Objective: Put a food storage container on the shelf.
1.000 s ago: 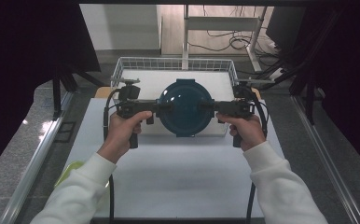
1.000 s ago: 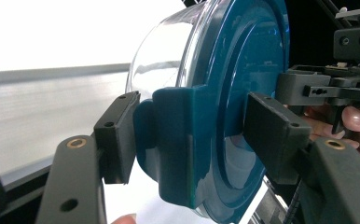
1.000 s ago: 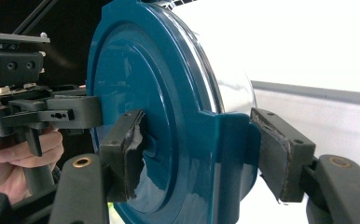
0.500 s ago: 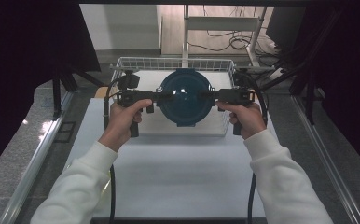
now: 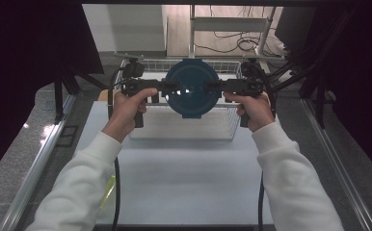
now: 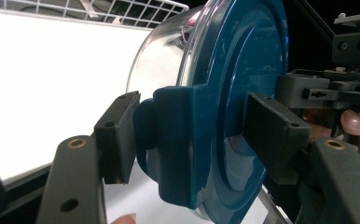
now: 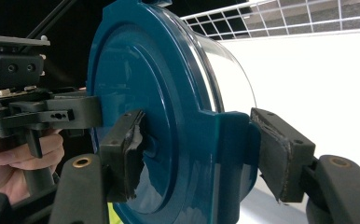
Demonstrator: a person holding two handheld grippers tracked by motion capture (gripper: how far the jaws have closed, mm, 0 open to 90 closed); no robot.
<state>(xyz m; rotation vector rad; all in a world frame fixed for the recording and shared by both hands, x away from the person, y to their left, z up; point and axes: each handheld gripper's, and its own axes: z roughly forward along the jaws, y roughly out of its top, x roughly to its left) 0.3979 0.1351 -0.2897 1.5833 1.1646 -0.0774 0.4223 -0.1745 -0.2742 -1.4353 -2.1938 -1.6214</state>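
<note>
A round container (image 5: pixel 192 89) with a dark teal lid and a clear body hangs level in the air between my two grippers, over the wire basket (image 5: pixel 222 126). My left gripper (image 5: pixel 172 86) is shut on the lid's left side flap, and my right gripper (image 5: pixel 213 86) is shut on the opposite flap. In the left gripper view the left gripper (image 6: pixel 194 135) has its pads pressed above and below the teal flap of the container (image 6: pixel 243 84). The right gripper view shows the right gripper (image 7: pixel 201 149) clamping the other flap of the container (image 7: pixel 141 93) in the same way.
The white-lined wire basket stands at the far end of the white table (image 5: pixel 184 183). Metal rails (image 5: pixel 39 163) run along both sides of the table. Black cables (image 5: pixel 116 192) trail from each gripper toward the near edge. A yellow-green item (image 5: pixel 108 190) lies by the left forearm.
Both hands have risen and moved away from the person, carrying the container from the basket's near side to above its far part. The grips have not changed.
</note>
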